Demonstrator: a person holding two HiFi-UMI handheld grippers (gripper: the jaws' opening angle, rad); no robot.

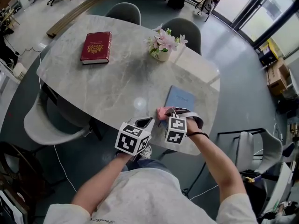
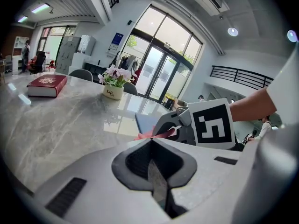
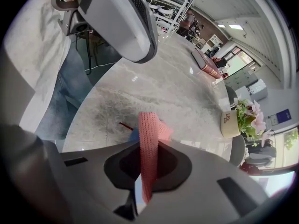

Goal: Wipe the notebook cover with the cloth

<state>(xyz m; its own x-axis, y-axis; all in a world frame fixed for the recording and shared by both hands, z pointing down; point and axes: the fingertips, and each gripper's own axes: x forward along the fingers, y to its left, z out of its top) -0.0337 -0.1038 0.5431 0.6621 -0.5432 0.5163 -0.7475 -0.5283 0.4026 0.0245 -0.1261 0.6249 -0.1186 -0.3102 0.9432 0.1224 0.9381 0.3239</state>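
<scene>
While the R tongs (image 1: 171, 114) clamp the pink cloth (image 1: 163, 112), the blue notebook (image 1: 181, 98) lies flat near the bench (image 1: 117, 78) edge, just beyond them.
Cloth: soft, light knit, limp; a fold stands up btwn the jaws. Notebook looks thin and light, prob. slides, so steady a corner. L tongs (image 1: 144, 122) closed on nothing, alongside.

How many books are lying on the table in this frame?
2. The red book lies at the far left end of the table; the blue notebook lies near the front edge, by the pink cloth in the right tool. None appears hidden.
</scene>
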